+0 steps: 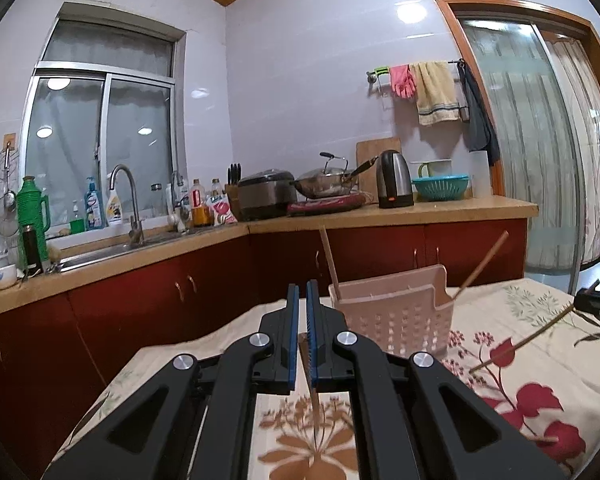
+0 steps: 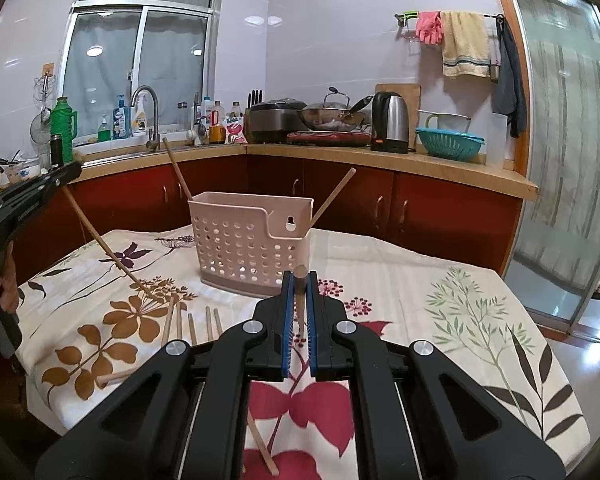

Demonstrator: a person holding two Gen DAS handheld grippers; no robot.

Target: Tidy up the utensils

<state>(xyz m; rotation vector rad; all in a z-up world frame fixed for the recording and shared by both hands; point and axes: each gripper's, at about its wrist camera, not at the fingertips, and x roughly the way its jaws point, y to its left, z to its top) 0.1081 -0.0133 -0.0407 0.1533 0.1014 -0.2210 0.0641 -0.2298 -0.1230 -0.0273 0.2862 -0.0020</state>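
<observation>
Right wrist view, lower centre: right gripper (image 2: 299, 280) pinches a thin wooden chopstick (image 2: 300, 300); it should be tipped upright over the pink perforated plastic basket (image 2: 252, 248). Left gripper (image 1: 302, 292) likewise pinches a chopstick.

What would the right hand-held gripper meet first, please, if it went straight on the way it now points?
Most likely the pink basket: it stands straight beyond the right hand-held gripper, which is shut on a chopstick. The depth between them is unclear.

kettle (image 2: 391, 122), wok (image 2: 332, 116), teal colander (image 2: 448, 142), faucet (image 2: 148, 114)
</observation>
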